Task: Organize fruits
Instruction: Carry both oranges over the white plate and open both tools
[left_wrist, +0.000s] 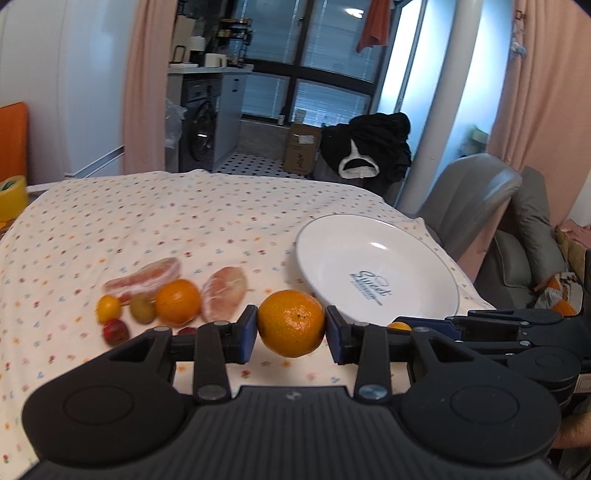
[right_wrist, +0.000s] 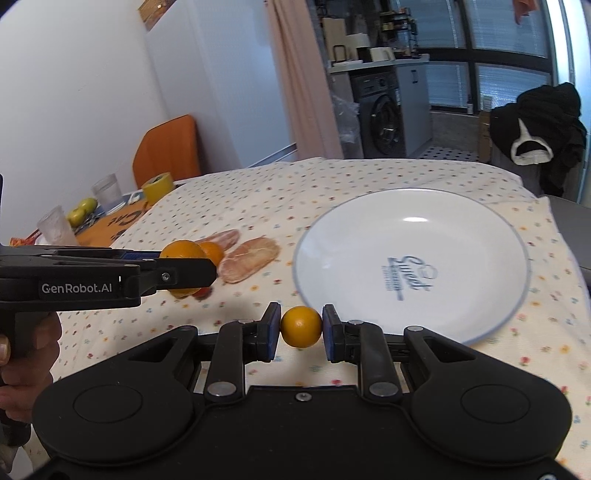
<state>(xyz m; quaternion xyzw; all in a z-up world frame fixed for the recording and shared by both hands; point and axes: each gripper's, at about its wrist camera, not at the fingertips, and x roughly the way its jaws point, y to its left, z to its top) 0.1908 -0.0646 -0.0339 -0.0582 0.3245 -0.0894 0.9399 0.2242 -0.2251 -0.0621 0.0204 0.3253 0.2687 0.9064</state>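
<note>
Left gripper (left_wrist: 291, 324) level, clamping mandarin (left_wrist: 291, 323); right gripper (right_wrist: 301, 326) clamping kumquat (right_wrist: 301, 326).

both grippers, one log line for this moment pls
left gripper: shut on mandarin | right gripper: shut on small orange fruit | plate: empty

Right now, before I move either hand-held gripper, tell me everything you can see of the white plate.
The white plate is round and shallow, glossy like glazed ceramic, with a thin blue-grey line around its rim and dark blue printing reading "Sweet" in its well. It holds nothing. It lies flat on the dotted tablecloth, right of the loose fruit and meat pieces. The right hand-held gripper, shut on a small orange fruit, sits just short of its near edge; nothing else touches it.
</note>
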